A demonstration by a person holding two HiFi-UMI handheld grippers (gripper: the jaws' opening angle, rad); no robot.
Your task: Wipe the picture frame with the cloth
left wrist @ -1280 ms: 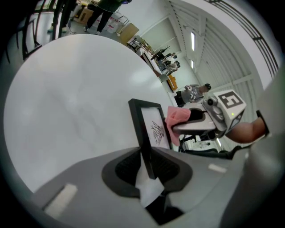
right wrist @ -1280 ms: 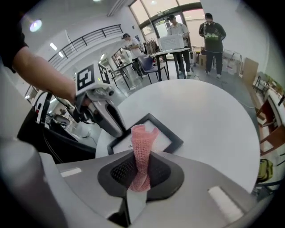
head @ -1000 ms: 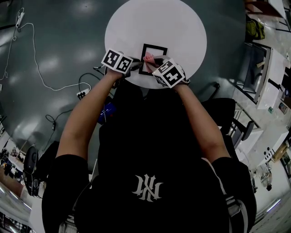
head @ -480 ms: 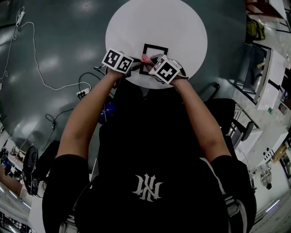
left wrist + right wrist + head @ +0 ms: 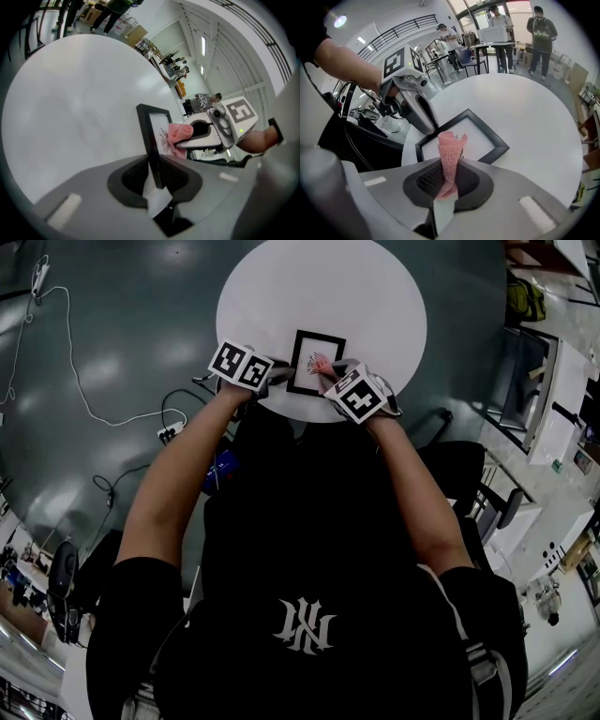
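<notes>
Head view: picture frame (image 5: 316,341) lies flat near the near edge of the round white table (image 5: 281,287), with the left gripper (image 5: 277,380) at its left side and the right gripper (image 5: 325,374) over it with the pink cloth (image 5: 321,364). Left gripper view: jaws clamped on the frame's black edge (image 5: 151,140); the cloth (image 5: 179,133) touches the glass. Right gripper view: jaws pinch the rolled cloth (image 5: 451,154), its tip over the frame (image 5: 487,140).
</notes>
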